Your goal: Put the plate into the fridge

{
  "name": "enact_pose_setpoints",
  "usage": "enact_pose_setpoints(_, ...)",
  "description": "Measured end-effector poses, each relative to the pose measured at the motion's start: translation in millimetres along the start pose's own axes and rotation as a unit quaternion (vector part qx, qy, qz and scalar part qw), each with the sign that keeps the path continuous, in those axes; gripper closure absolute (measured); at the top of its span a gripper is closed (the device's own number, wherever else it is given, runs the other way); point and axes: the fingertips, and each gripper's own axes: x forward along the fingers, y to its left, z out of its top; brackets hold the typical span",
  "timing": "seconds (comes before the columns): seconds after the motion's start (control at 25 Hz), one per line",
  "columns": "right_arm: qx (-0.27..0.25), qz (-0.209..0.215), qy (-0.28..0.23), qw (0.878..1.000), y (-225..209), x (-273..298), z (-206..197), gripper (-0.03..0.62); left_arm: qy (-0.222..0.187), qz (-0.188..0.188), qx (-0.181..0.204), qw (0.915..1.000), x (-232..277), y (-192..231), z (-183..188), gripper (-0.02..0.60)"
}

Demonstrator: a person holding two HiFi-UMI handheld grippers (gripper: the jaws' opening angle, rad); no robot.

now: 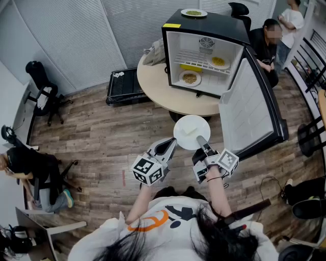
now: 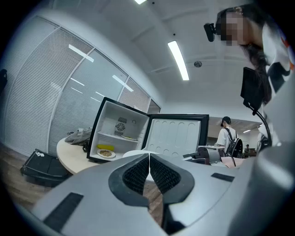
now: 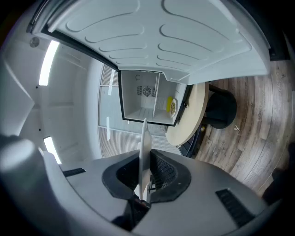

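Right gripper (image 1: pixel 201 141): its two jaws are clamped on the near rim of the round white plate (image 1: pixel 191 132). The right gripper view shows the plate (image 3: pixel 144 143) edge-on between the ribbed black pads (image 3: pixel 161 169) of the right gripper (image 3: pixel 146 162).
Plate and gripper: the plate juts forward from the jaw tips, away from the person, with most of its disc beyond the jaws.
Plate's place: it is held in the air over the wooden plank floor (image 1: pixel 107 142), just short of the near edge of the round beige table (image 1: pixel 158 92). It is outside the fridge.
Left gripper (image 1: pixel 170 146): its jaws are pressed together with nothing between them, as the left gripper view (image 2: pixel 149 159) shows. Its tip lies just beside the plate's left rim; whether they touch cannot be told.
Small black fridge with white inside (image 1: pixel 204 51): it stands on the table with its door (image 1: pixel 249 107) swung wide open to the right.
Fridge contents: one plate of food (image 1: pixel 190 78) on the floor of the fridge and another plate of food (image 1: pixel 218 61) on the wire shelf.
Fridge top: a third plate (image 1: pixel 193 13) rests there.
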Motion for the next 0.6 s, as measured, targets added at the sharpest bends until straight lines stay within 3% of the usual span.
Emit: enact_pose_setpoints(0.6, 0.028, -0.008, -0.004, 1.000, -9.7, -8.6, 6.2, 0.565, 0.012, -0.010, 0.003, 0.9999, 14.3, -11.8, -6.9, 0.571)
